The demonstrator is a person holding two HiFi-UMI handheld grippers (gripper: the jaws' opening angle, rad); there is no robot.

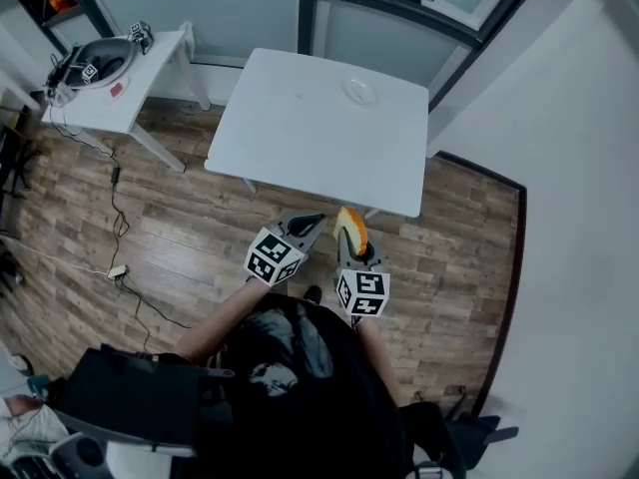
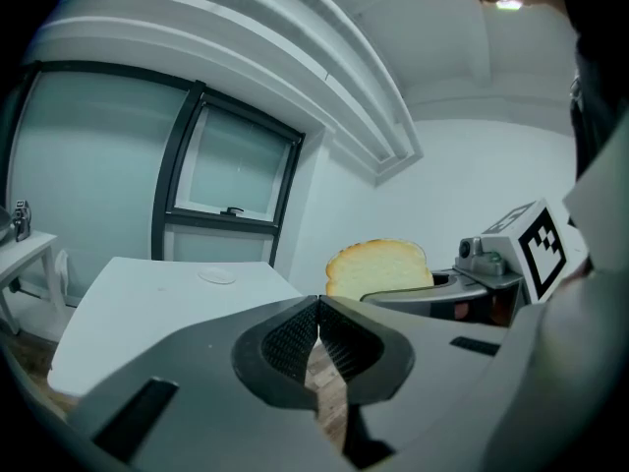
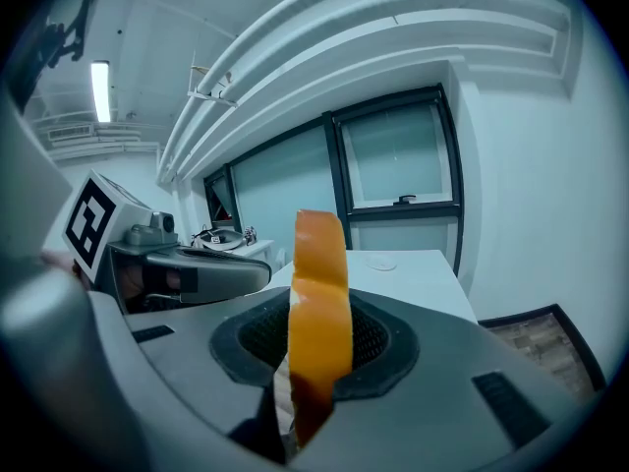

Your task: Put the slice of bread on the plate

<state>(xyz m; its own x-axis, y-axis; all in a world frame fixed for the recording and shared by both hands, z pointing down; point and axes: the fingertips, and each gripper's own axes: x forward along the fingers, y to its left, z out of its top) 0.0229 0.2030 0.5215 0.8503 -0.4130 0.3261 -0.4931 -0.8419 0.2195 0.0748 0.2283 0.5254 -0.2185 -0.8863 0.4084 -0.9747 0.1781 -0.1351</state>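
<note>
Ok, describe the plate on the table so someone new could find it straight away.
Find the large white square table on the wood floor, below the dark-framed window. Toward its far right corner lies a small round pale plate. It is the only thing on that tabletop.

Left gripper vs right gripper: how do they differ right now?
1. Load: the left gripper has nothing between its jaws, while the right gripper is clamped on the slice of bread.
2. Jaw gap: the left gripper's pads meet, while the right gripper's pads are kept apart by the slice, which stands upright on edge.
Shared: both are held in front of the person, short of the white table, and both point toward it.
</note>
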